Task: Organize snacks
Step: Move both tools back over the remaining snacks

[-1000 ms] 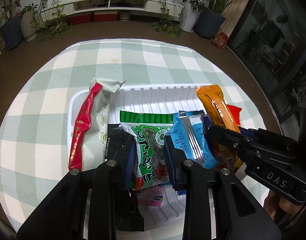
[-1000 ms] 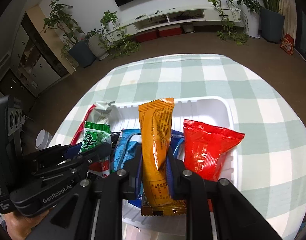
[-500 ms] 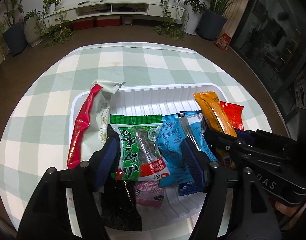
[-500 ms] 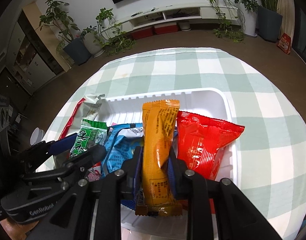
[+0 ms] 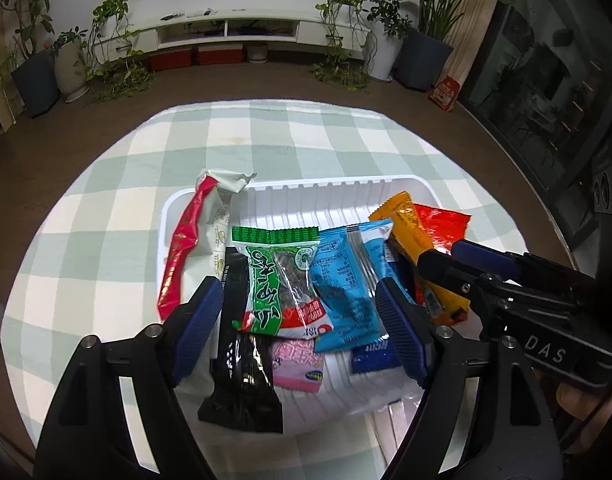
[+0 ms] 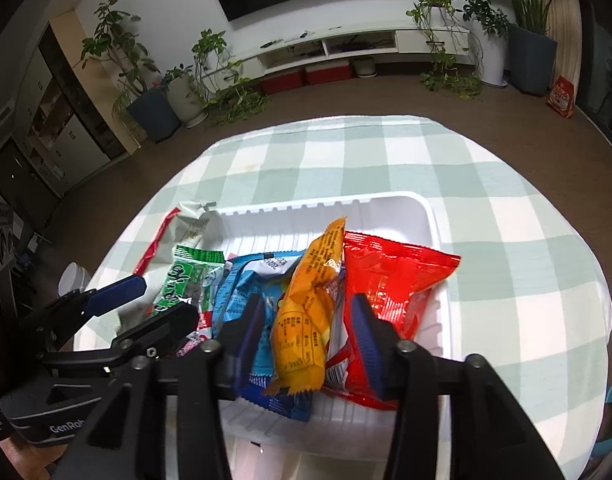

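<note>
The white ribbed plastic tray (image 5: 386,186) sits on the green-and-white checked tablecloth (image 5: 266,140) and holds all the packets in view.

Left tongs (image 5: 302,328): jaws wide and opening. The green-and-clear seaweed packet (image 5: 276,280) and the light blue foil packet (image 5: 344,280) lie between and just ahead of the pads, but no pad presses on either. Both packets run lengthwise away from the tongs, along their pointing line. A black packet (image 5: 242,364) and a pink packet (image 5: 296,362) lie underneath, closer in.

Right tongs (image 6: 306,336): jaws part open and opening. The orange foil stick packet (image 6: 310,304) lies between the pads, free of both, leaning across the blue packet towards the red foil pouch (image 6: 390,280) on its right. Its long axis runs away from the tongs, tilted slightly rightward at the far end.

Judgement: both packets appear deposited in the tray. The red-and-cream wrapper (image 5: 194,240) overhangs the tray's left rim, beyond the left tongs' left pad; the left hand is plainly the nearer if it needs tucking in.
</note>
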### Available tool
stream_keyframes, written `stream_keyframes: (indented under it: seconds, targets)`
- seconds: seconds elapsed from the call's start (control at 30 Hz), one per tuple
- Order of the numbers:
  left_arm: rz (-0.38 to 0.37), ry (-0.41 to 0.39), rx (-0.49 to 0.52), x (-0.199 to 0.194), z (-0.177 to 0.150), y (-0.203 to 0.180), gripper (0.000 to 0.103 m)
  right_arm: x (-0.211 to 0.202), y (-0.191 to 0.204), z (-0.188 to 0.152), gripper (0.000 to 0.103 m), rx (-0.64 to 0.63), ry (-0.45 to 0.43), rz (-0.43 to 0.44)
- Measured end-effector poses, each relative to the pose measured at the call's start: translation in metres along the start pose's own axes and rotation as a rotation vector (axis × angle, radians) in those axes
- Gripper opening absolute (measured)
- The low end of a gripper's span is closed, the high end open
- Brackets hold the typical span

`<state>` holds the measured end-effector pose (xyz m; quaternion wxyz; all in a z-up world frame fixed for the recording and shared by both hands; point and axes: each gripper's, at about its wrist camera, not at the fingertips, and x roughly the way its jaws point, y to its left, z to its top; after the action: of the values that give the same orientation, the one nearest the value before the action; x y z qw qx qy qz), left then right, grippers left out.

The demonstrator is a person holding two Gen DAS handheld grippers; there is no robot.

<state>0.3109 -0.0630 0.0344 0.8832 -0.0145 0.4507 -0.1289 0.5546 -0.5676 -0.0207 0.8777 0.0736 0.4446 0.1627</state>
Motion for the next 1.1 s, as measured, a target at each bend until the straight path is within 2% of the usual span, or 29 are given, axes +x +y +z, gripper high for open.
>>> stream_keyframes:
  seconds: [0.17,0.33,0.43,0.53,0.67,0.73,0.87,1.1]
  targets:
    - [0.003,-0.037,0.014,-0.029,-0.009,-0.006,0.087,-0.022,0.005,-0.006,0.050,-0.007,-0.030,0.009]
    - [-0.009,-0.089,0.014,-0.075,-0.032,-0.002,0.098,-0.054,0.008,-0.029,0.061,-0.010,-0.069,0.048]
    - [-0.018,-0.117,-0.010,-0.102,-0.052,0.008,0.101,-0.069,0.008,-0.049,0.066,0.001,-0.081,0.085]
    - [-0.024,-0.146,-0.059,-0.130,-0.085,0.025,0.102,-0.083,0.008,-0.075,0.069,0.017,-0.078,0.120]
    - [0.009,-0.168,-0.113,-0.155,-0.134,0.045,0.102,-0.098,0.008,-0.113,0.071,0.041,-0.065,0.159]
    - [0.024,-0.152,-0.149,-0.160,-0.162,0.057,0.102,-0.104,0.009,-0.130,0.071,0.054,-0.055,0.172]
    - [0.005,-0.111,-0.213,-0.165,-0.210,0.072,0.102,-0.113,0.012,-0.166,0.072,0.076,-0.034,0.193]
    - [-0.020,-0.096,-0.251,-0.177,-0.260,0.078,0.102,-0.123,0.036,-0.213,0.072,-0.010,-0.014,0.190]
